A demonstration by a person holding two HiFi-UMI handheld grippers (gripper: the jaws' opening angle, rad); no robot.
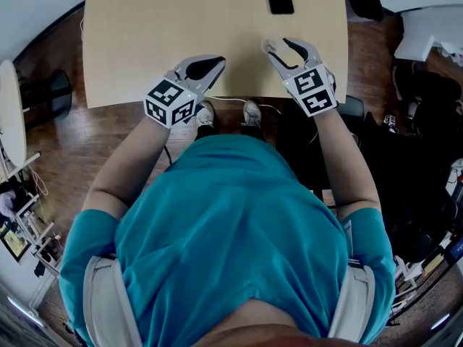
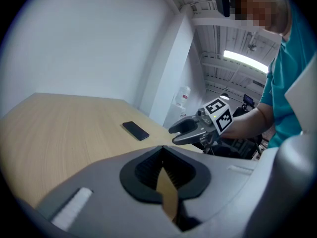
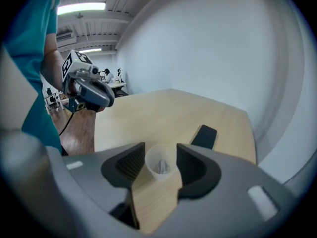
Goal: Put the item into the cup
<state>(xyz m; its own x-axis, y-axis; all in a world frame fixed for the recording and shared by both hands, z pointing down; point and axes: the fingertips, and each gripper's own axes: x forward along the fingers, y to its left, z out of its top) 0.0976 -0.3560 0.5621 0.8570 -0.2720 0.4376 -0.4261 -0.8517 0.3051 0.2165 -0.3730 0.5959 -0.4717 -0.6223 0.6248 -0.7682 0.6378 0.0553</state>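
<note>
Looking along your right tongs [image 3: 160, 151], you find them spread, with the clear cup [image 3: 157, 177] standing on the tabletop [image 3: 163, 113] between them and a small item [image 3: 160, 165] resting inside it. Your left tongs [image 2: 162, 151] are pressed together at the tips and hold nothing.

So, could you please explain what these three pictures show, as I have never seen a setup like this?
There is no robot here. A person in a teal shirt holds a two-jaw gripper in each hand, each carrying a marker cube. One picture comes from a camera on the person's head, looking down. The other two come from cameras riding on the grippers, looking along their jaws. On the wooden table are a black phone and a small clear cup with a small item inside, too blurred to name. The left gripper is shut and empty. The right gripper is open, its jaws either side of the cup.
</note>
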